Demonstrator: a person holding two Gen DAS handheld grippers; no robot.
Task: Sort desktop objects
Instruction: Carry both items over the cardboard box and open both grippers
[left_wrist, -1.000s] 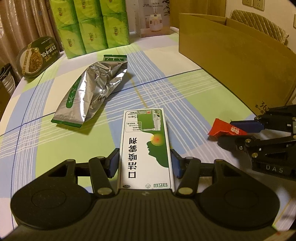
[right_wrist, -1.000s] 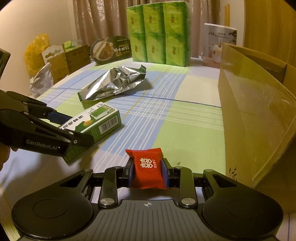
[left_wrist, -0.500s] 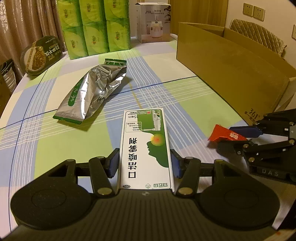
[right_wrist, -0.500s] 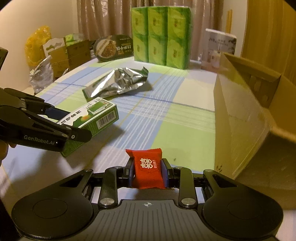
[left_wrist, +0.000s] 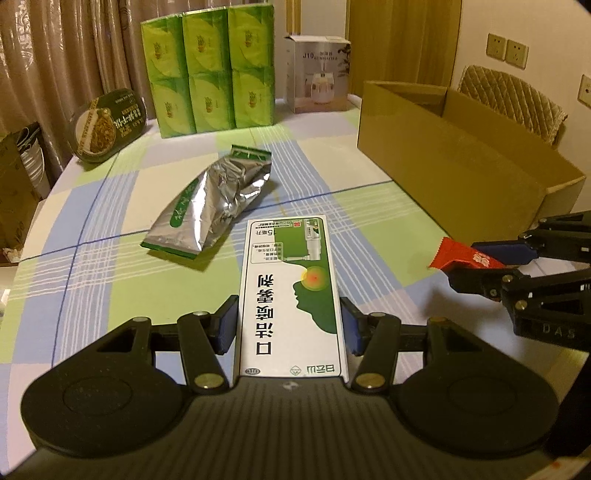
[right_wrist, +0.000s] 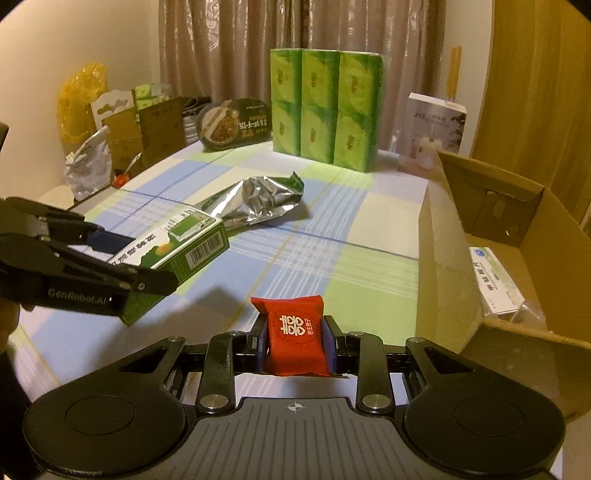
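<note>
My left gripper (left_wrist: 289, 325) is shut on a green and white medicine box (left_wrist: 290, 291) and holds it above the table; the box also shows in the right wrist view (right_wrist: 173, 258). My right gripper (right_wrist: 296, 341) is shut on a small red candy packet (right_wrist: 295, 336), also seen at the right of the left wrist view (left_wrist: 461, 258). An open cardboard box (left_wrist: 443, 166) stands on the right; in the right wrist view (right_wrist: 439, 266) it holds a white packet (right_wrist: 495, 280). A crumpled silver foil bag (left_wrist: 214, 210) lies mid-table.
A stack of green tissue packs (left_wrist: 210, 70), a white appliance box (left_wrist: 319, 74) and a noodle bowl (left_wrist: 109, 123) stand at the table's far edge. Bags and cartons (right_wrist: 122, 136) sit beyond the left edge. A chair (left_wrist: 513, 99) is behind the cardboard box.
Both grippers have risen with their loads, so the table looks farther below. The right gripper now sees into the cardboard box.
</note>
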